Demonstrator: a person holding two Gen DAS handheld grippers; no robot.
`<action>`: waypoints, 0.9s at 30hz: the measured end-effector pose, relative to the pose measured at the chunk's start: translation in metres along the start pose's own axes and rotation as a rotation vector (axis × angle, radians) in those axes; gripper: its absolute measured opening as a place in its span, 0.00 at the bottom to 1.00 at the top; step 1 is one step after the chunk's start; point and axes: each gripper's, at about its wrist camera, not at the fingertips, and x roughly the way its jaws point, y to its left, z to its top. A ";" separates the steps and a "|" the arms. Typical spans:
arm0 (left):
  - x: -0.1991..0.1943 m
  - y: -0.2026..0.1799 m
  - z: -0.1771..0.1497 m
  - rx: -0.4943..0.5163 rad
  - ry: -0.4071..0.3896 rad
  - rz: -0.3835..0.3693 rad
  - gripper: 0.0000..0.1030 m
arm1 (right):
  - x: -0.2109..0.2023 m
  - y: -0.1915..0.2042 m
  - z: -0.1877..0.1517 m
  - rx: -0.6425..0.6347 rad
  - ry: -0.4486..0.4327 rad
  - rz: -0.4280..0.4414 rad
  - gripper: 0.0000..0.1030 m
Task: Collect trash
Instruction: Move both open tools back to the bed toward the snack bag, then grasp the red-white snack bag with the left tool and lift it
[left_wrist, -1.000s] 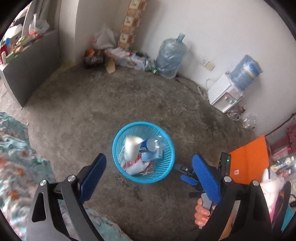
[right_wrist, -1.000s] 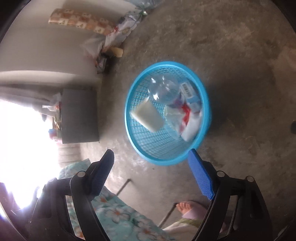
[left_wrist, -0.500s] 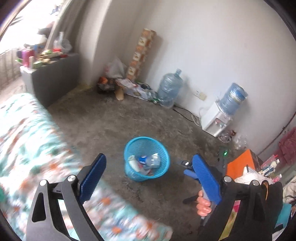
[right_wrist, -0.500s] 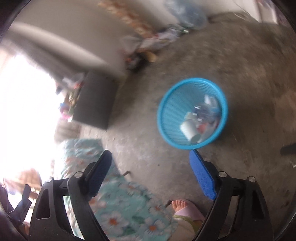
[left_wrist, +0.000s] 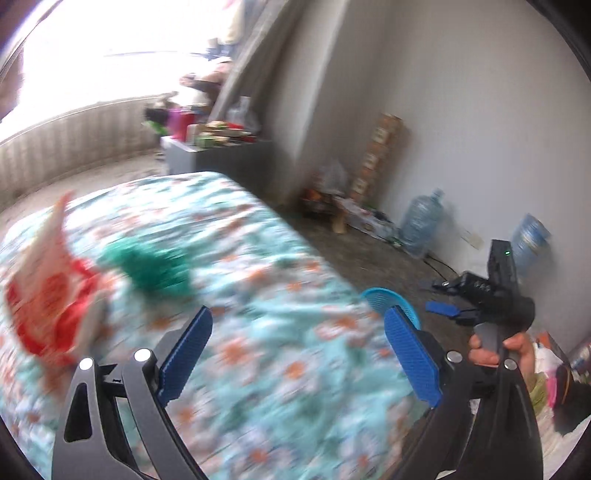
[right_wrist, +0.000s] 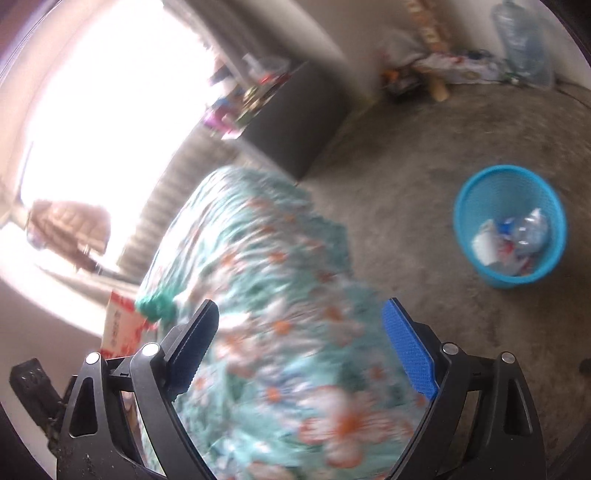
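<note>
Both grippers now hang over a bed covered in a teal floral sheet (left_wrist: 280, 332), where 1 second ago each camera looked almost straight down into the blue mesh basket. The left gripper (left_wrist: 297, 354) has its 2 blue-padded jaws spread wide with nothing between them, just as they stood 1 second ago. The right gripper (right_wrist: 299, 347) is likewise wide open and empty, its jaws standing slightly wider than before. In the left wrist view the right gripper (left_wrist: 448, 312) also appears at the far right, held in a person's hand (left_wrist: 502, 350).

The blue basket (right_wrist: 476, 192) has slid from the centre of the right wrist view to its right edge; it stands on the concrete floor (right_wrist: 424, 140) well apart from the bed, with a crushed clear bottle, white paper and other scraps inside. In the left wrist view only a sliver of its rim (left_wrist: 384, 295) shows, past the bed's corner.

Newly in sight on the sheet are a red-and-white wrapper (left_wrist: 55, 295) and, just beside it, a crumpled green item (left_wrist: 151, 266), both badly blurred.
</note>
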 end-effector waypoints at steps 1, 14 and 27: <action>-0.007 0.010 -0.005 -0.019 -0.005 0.022 0.89 | 0.003 0.008 -0.002 -0.009 0.011 0.011 0.84; -0.051 0.066 -0.016 -0.113 -0.085 0.076 0.89 | 0.012 0.067 -0.024 -0.084 0.062 0.060 0.84; -0.070 0.077 -0.024 -0.118 -0.156 0.100 0.89 | 0.019 0.090 -0.028 -0.079 0.112 0.126 0.84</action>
